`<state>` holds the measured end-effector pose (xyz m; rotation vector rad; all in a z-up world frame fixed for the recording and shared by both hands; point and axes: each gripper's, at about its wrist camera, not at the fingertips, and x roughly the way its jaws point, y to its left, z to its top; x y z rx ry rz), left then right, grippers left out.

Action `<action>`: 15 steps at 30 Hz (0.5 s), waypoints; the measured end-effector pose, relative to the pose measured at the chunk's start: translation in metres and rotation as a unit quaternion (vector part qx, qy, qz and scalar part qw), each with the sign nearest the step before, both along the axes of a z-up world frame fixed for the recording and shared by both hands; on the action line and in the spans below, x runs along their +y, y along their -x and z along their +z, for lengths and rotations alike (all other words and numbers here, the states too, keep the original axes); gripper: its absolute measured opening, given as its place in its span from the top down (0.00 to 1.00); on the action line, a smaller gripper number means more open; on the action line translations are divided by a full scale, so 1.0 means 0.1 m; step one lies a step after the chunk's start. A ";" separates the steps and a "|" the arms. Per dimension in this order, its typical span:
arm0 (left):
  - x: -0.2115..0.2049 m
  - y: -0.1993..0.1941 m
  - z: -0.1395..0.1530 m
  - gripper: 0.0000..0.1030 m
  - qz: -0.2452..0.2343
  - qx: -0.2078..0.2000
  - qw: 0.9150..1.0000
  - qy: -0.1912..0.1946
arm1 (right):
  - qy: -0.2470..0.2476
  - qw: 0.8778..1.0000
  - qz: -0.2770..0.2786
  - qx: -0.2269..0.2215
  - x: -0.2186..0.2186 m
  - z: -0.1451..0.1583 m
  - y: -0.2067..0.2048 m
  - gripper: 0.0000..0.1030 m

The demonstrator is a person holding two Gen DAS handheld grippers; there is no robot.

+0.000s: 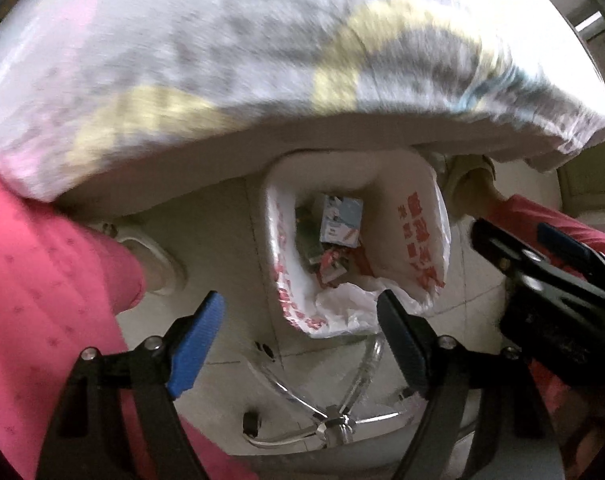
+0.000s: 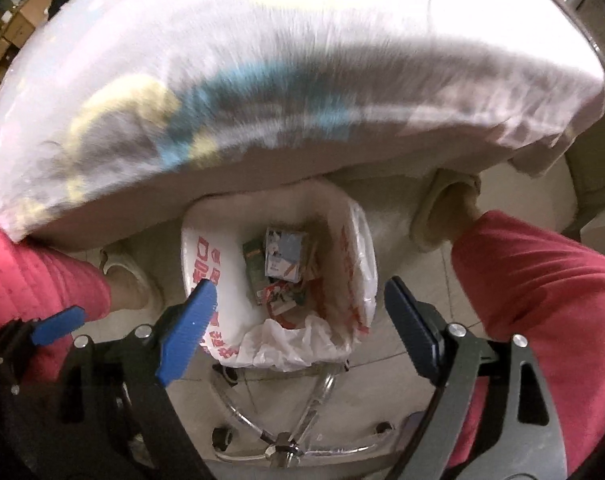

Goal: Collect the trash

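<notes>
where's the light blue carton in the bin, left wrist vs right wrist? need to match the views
Left wrist: light blue carton sits just right of centre, deep inside the bag-lined trash bin, above the red wrappers.
Right wrist: carton sits near centre, slightly left, again at the bin's bottom.
Shared landmark: the chrome chair base on the floor, bottom centre in both.

A patterned cloth-covered table [image 1: 262, 80] overhangs a chrome chair base [image 2: 286, 446] on tiled floor [image 2: 394, 392]

Red print on the bin bag [image 1: 418, 240] (too blurred to read).
</notes>
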<state>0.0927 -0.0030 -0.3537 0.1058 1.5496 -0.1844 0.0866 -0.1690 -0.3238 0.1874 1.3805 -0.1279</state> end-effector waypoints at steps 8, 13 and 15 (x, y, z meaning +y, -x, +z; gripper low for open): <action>0.15 0.00 0.23 0.22 0.030 -0.032 0.999 -0.008 | 0.026 0.999 0.018 -0.032 0.06 0.29 0.16 0.19; 0.23 0.01 0.42 0.21 0.044 -0.057 0.997 -0.012 | 0.022 0.998 0.016 -0.051 0.06 0.47 0.26 0.18; 0.23 0.04 0.52 0.21 0.045 -0.066 0.997 -0.009 | 0.022 0.998 0.020 -0.059 0.10 0.56 0.29 0.18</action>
